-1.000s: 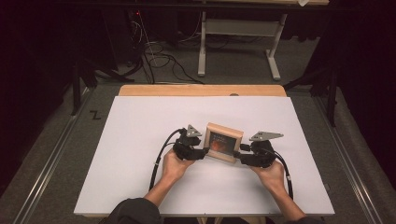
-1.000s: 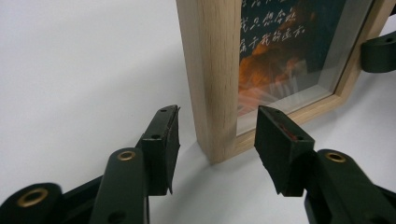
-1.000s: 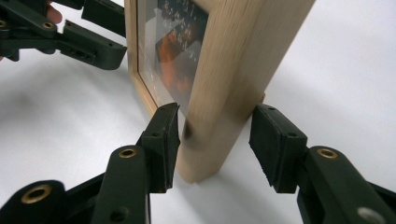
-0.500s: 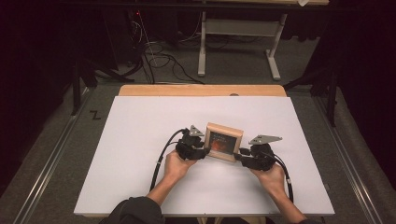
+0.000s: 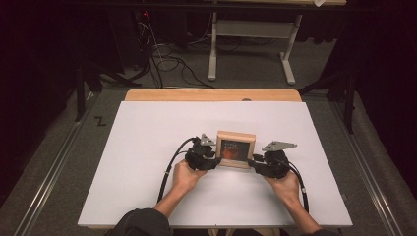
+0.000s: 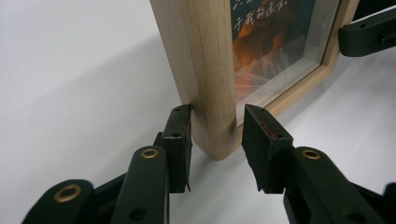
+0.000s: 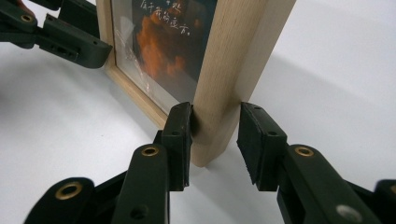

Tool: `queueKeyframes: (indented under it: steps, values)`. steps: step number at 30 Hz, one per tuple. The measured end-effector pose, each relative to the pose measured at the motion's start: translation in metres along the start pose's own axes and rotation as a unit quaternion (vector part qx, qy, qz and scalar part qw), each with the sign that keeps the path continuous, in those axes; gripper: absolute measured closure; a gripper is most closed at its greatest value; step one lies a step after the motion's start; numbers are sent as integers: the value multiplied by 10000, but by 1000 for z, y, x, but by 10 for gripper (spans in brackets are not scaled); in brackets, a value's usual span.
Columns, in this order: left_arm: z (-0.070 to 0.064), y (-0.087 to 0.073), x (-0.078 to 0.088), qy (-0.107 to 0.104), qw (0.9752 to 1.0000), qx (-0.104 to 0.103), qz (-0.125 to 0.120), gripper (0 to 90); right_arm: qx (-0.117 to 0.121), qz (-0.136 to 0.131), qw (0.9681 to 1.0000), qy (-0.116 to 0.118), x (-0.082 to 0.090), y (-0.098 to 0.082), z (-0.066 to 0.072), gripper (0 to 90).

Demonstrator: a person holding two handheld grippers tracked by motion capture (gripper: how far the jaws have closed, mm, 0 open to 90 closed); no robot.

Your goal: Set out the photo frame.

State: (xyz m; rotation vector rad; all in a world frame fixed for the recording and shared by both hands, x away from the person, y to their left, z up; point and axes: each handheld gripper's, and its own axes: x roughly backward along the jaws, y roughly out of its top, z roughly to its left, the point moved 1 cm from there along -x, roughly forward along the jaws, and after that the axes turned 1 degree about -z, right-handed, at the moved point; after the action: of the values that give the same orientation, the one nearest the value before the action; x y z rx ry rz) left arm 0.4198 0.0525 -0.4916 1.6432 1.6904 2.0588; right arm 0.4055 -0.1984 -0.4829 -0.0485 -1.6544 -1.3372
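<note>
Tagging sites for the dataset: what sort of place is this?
Probably a lab or recording workshop, not a home: a white-topped table on grey carpet, loose cables on the floor, a bare bench frame behind, dark surroundings.

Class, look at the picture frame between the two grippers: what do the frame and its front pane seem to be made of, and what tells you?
The picture frame looks like pale, unpainted wood with a smooth matt finish: fine grain lines run along its rounded edge. The front pane appears to be clear glass or acrylic; faint reflections lie over the dark orange print, but which of the two cannot be told.
</note>
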Motion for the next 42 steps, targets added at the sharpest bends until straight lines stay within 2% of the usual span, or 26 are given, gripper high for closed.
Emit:
queueKeyframes:
  steps: [4,8,16,33,42]
  values:
    - [0,0,0,32,10000,-67,2,627,-13,-45,10000,-24,-2,1,-1,653]
    - [0,-1,-1,37,10000,-51,-15,626,-1,-62,10000,-56,-5,1,-2,653]
    - [-2,-2,0,34,10000,-83,-6,623,32,72,10000,-62,-5,-1,-1,657]
    - [-2,-3,1,-10,10000,-93,-13,618,-12,89,9999,-56,-7,-2,-2,652]
    - [-3,-3,0,1,9999,-114,10,604,-37,50,10000,-14,-6,-1,-1,614]
